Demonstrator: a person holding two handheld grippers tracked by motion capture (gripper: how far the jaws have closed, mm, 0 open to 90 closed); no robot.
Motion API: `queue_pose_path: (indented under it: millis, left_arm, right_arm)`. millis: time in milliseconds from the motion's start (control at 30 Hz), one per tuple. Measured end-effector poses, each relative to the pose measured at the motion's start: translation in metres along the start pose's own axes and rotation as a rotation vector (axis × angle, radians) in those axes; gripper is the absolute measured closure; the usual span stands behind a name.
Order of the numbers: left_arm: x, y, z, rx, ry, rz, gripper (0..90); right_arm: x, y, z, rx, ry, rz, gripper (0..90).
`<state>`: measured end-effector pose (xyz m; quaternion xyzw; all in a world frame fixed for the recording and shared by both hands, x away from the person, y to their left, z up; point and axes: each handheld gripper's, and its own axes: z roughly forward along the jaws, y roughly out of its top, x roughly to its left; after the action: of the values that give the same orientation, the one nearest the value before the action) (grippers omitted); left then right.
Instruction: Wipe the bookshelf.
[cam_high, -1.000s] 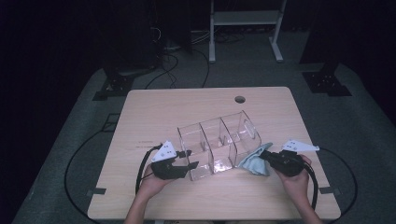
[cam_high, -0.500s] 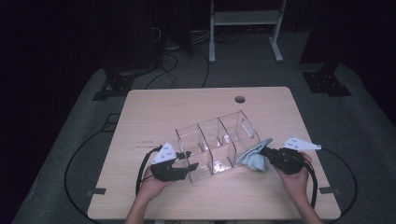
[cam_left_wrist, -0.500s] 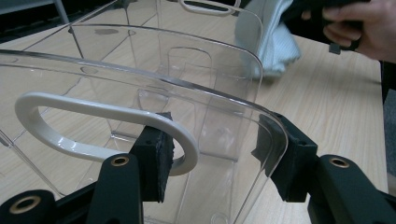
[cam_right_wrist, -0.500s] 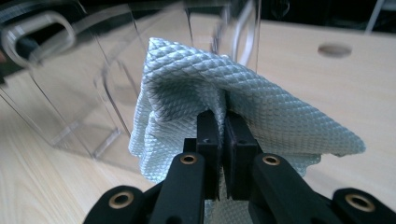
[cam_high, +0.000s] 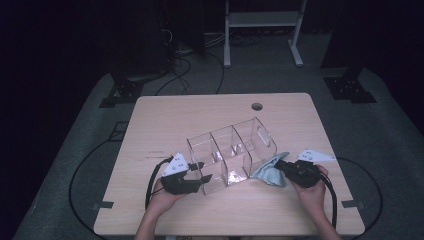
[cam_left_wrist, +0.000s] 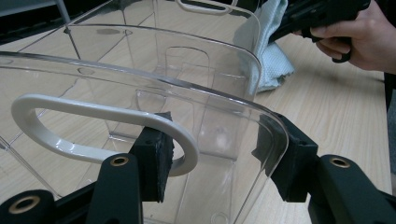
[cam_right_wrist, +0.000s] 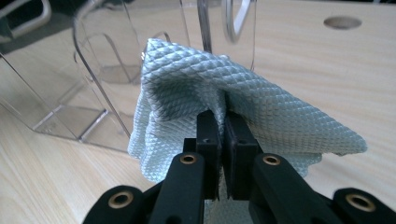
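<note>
Clear plastic organiser (cam_high: 231, 156), mid-desk (cam_high: 165, 115), clamped at its end wall by left tongs (cam_left_wrist: 212, 161); right tongs (cam_right_wrist: 223, 140) pinch blue cloth (cam_right_wrist: 261, 107) against its side — wiping underway, next stroke needs steady bracing.

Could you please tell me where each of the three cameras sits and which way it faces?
High view: above the person's side, looking forward and down on the table; both forearms enter from below.
Left gripper view: along the left gripper, clamped on the clear organizer.
Right gripper view: along the right gripper, pinching the blue cloth.
All three show the organizer and cloth.
</note>
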<state>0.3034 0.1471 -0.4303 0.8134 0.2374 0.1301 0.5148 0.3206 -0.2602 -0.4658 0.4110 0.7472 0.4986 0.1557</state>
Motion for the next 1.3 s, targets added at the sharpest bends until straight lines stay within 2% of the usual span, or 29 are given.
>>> queue_pose_path:
  millis: [100,233,300,500,600,667,833,867,967,1000,1033,1200,1300]
  left_arm:
    - [0.000,0.000,0.000,-0.001,-0.001,-0.003,46.6]
    - [0.000,0.000,0.000,-0.002,-0.001,-0.005,46.6]
    - [0.000,0.000,0.000,-0.002,-0.001,-0.003,46.6]
    - [0.000,-0.001,0.000,-0.005,-0.003,-0.004,46.6]
    - [0.000,-0.001,0.000,-0.006,-0.002,-0.005,46.6]
    - [0.000,-0.001,0.000,-0.008,-0.002,-0.006,46.6]
    - [-0.001,-0.001,0.000,-0.007,-0.002,-0.008,46.7]
    - [-0.001,-0.001,0.000,-0.006,-0.001,-0.007,46.6]
    - [-0.001,-0.001,0.000,-0.004,-0.002,-0.004,46.6]
    - [-0.001,-0.001,0.000,-0.004,-0.002,-0.004,46.6]
    - [-0.001,-0.001,0.000,-0.004,-0.002,-0.004,46.6]
    - [-0.001,-0.001,0.000,-0.003,-0.001,-0.002,46.6]
    - [-0.001,-0.001,0.000,-0.001,-0.001,0.000,46.6]
  right_arm:
    - [0.000,-0.001,0.001,-0.011,0.003,0.007,85.4]
    - [-0.003,-0.011,0.010,0.039,0.002,0.025,85.3]
    - [-0.006,-0.014,0.012,0.037,0.012,0.047,85.3]
    - [-0.001,-0.002,0.001,-0.026,0.009,0.030,85.2]
    - [-0.002,-0.008,0.007,0.011,0.005,0.033,85.3]
    - [-0.004,-0.010,0.008,0.009,0.015,0.051,85.2]
    - [0.001,-0.001,0.000,-0.035,0.007,0.030,85.2]
    - [0.000,-0.002,0.000,-0.035,0.009,0.033,85.2]
    - [-0.001,-0.008,0.007,0.011,-0.003,0.025,85.2]
    - [-0.002,-0.010,0.009,0.015,0.003,0.041,85.2]
    - [-0.003,-0.010,0.009,0.011,0.008,0.051,85.2]
    - [0.001,-0.001,0.001,-0.037,0.001,0.023,85.1]
    - [-0.001,-0.005,0.005,-0.004,0.000,0.029,85.1]
